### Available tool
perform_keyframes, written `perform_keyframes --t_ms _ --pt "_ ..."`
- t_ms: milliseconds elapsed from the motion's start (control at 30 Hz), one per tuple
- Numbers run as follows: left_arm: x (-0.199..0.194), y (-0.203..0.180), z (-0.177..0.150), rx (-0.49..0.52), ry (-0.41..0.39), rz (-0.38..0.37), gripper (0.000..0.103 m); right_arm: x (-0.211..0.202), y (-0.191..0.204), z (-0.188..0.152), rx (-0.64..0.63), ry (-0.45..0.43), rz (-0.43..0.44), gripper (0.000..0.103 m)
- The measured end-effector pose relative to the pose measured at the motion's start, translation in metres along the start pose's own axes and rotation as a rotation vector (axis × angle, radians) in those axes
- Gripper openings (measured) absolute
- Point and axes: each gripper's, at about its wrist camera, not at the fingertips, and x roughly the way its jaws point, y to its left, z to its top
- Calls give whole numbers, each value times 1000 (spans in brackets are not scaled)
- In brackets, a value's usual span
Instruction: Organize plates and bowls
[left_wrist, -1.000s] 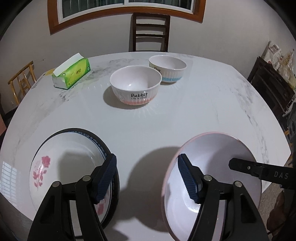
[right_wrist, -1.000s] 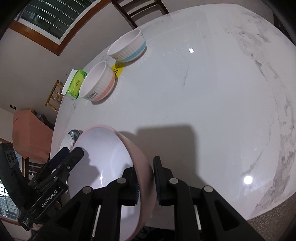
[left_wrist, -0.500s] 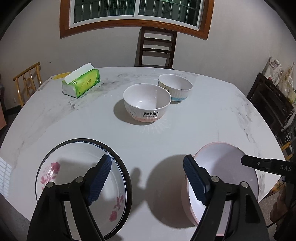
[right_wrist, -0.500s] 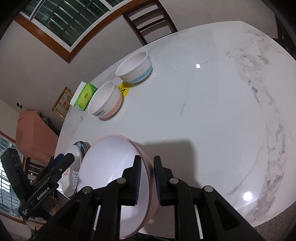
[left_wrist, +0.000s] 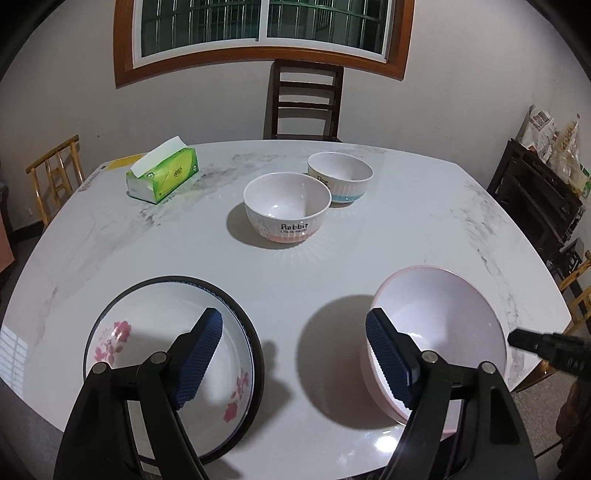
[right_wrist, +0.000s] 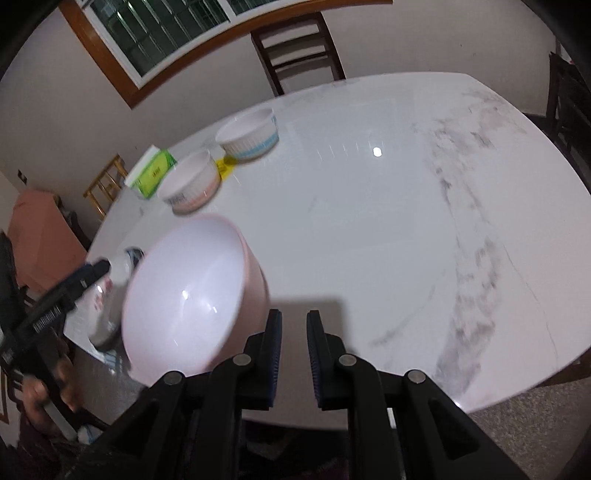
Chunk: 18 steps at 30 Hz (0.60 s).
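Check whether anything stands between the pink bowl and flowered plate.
Only the left gripper, hanging above the gap, jaws just opened wider with nothing between them, one finger over the flowered plate, one before the pink bowl. The table there is bare.

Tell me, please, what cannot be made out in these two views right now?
- Near rim of the flower plate: left wrist view, covered by the left gripper.
- Same plate, right wrist view: blurred, mostly behind the pink bowl.
- Whether the right gripper pinches that bowl: its own finger hides the rim.
- Lettering on the blue-banded bowl: left wrist view, too small, partly behind the Rabbit bowl.
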Motion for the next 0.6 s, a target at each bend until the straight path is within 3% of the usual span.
perform_keyframes --t_ms 200,433,600 --pt "-1 -4 -1 18 6 11 77 15 5 -16 -4 81 64 15" --pt "-3 -1 3 6 0 12 81 29 20 -20 -22 109 107 14" --pt "-2 12 9 -29 20 0 82 19 4 -13 -9 103 78 14"
